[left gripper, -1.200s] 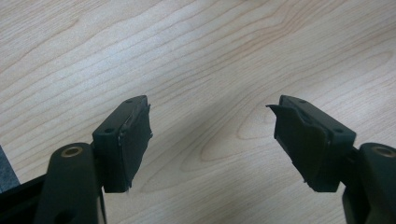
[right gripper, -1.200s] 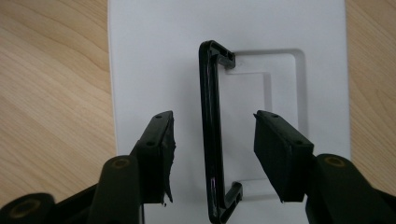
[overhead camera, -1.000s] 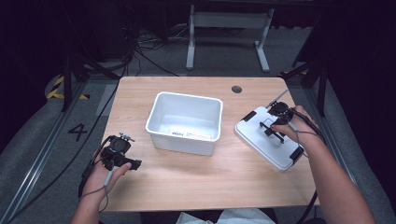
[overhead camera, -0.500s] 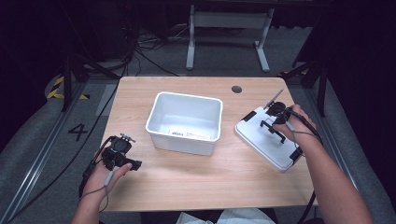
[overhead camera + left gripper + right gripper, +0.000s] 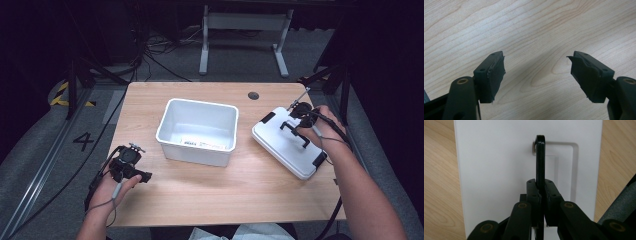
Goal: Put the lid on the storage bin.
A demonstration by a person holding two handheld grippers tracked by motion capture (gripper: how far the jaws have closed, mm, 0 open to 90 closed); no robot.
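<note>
A white lid [image 5: 285,142] with black clips lies flat on the right side of the wooden table [image 5: 225,195]. Its black handle [image 5: 540,160] stands upright, and my right gripper [image 5: 540,195] is shut on that handle from above [image 5: 300,120]. An open white bin [image 5: 198,131] sits at the table's middle with a label on its inner floor. Near the front left edge my left gripper [image 5: 131,167] hovers low over bare wood, its jaws wide apart [image 5: 536,75] with nothing between them.
A small dark grommet hole [image 5: 253,95] marks the table's far side. Metal frame legs [image 5: 205,40] and cables [image 5: 150,55] lie on the floor behind. The floor at left carries a painted number and yellow-black tape [image 5: 62,95].
My right gripper has shifted slightly on the lid's handle and the handle now stands raised. The left gripper has stayed in place.
</note>
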